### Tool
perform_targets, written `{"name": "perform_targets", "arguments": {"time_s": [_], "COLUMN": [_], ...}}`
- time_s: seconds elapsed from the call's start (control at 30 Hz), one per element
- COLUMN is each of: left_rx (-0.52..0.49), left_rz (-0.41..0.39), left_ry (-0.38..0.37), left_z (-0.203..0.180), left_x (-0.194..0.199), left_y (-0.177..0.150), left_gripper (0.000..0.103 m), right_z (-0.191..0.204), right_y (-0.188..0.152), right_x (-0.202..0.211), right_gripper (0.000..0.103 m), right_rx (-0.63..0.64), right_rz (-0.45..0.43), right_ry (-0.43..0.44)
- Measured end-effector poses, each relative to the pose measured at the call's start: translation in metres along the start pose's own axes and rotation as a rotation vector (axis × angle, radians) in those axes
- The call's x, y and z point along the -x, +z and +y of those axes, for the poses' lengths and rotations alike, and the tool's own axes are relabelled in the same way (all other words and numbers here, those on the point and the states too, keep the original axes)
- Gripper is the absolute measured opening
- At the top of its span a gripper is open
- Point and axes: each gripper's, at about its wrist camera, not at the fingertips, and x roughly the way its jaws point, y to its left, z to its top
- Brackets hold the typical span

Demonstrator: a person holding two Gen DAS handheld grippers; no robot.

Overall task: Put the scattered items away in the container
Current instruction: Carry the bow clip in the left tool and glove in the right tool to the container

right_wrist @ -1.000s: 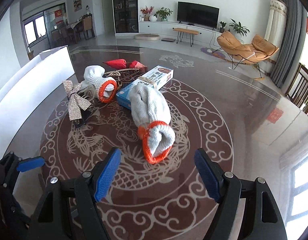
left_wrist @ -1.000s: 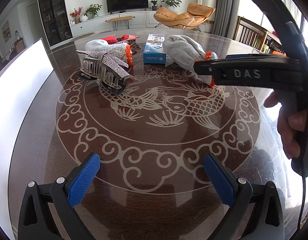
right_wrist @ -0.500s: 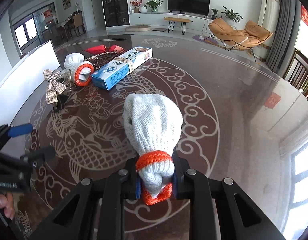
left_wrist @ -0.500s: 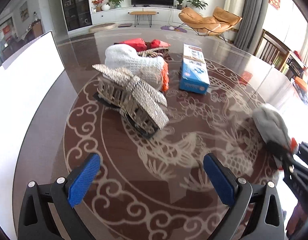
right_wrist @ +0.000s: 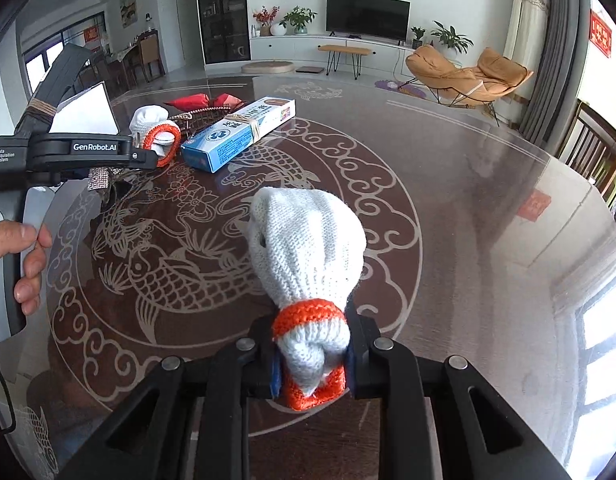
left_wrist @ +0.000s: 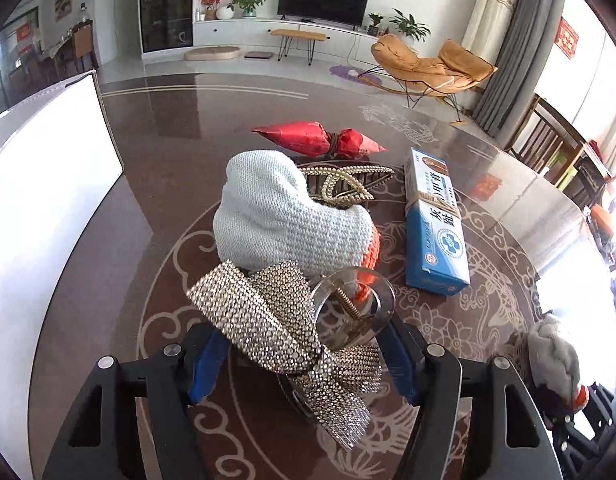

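Observation:
My left gripper (left_wrist: 304, 360) is closed around a rhinestone bow hair clip (left_wrist: 284, 324) on the table. Behind it lie a white knitted glove bundle with an orange cuff (left_wrist: 284, 220), a gold hair clip (left_wrist: 344, 188), a red packet (left_wrist: 316, 142) and a blue medicine box (left_wrist: 436, 232). My right gripper (right_wrist: 310, 356) is shut on a second white glove bundle (right_wrist: 308, 248) by its orange cuff and holds it above the table. The white container (left_wrist: 40, 208) stands at the left.
The round glass-topped table (right_wrist: 468, 200) has a carved fish pattern. The left gripper's handle and a hand (right_wrist: 24, 264) show at the left of the right wrist view. Dining chairs (right_wrist: 596, 152) stand at the table's right edge.
My left gripper moved forward to the rhinestone hair clip and closed on it. My right gripper, which closed on the glove bundle half a second ago, has lifted it slightly.

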Motion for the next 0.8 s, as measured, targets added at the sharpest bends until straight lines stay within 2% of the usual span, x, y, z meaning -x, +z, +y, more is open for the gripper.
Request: {"name": "perform_targets", "arguments": {"time_s": [0.13,0.27,0.37,0.53,0.63,0.8], "left_rx": [-0.066,-0.124,-0.168,-0.158,-0.133,-0.093], "left_rz": [-0.004,0.009,0.03,0.079,0.082,0.012], "left_ry": [-0.123,-0.206,-0.229,-0.254,-0.27,-0.291], "left_z": [0.005,0.0,-0.012,-0.013,-0.006,0.036], "left_x": [0.04,0.083,0.099,0.11,0.122,0.181], "left_y": [-0.033,-0.075,-0.101,-0.133,-0.139,-0.113], "left_gripper": [0.064,0.064,0.064,0.063,0.063,0.063], "right_z": [-0.001,0.009,0.027,0.055,0.07,0.109], "right_y": [-0.004,-0.031,-0.05,-0.063,-0.062,-0.04], "right_x": [0.003,0.028,0.052,0.07,0.078,0.092], "right_gripper": [0.023,0.023,0.023,0.023,0.023,0.023], "right_rx": [-0.016,-0.092,-0.143,-0.14,-0.11,-0.039], "right_rz": [-0.004,-0.011,-0.026,0.004,0.017,0.033], "right_ry": [-0.001,0.098,0.194,0.225,0.224,0.273]}}
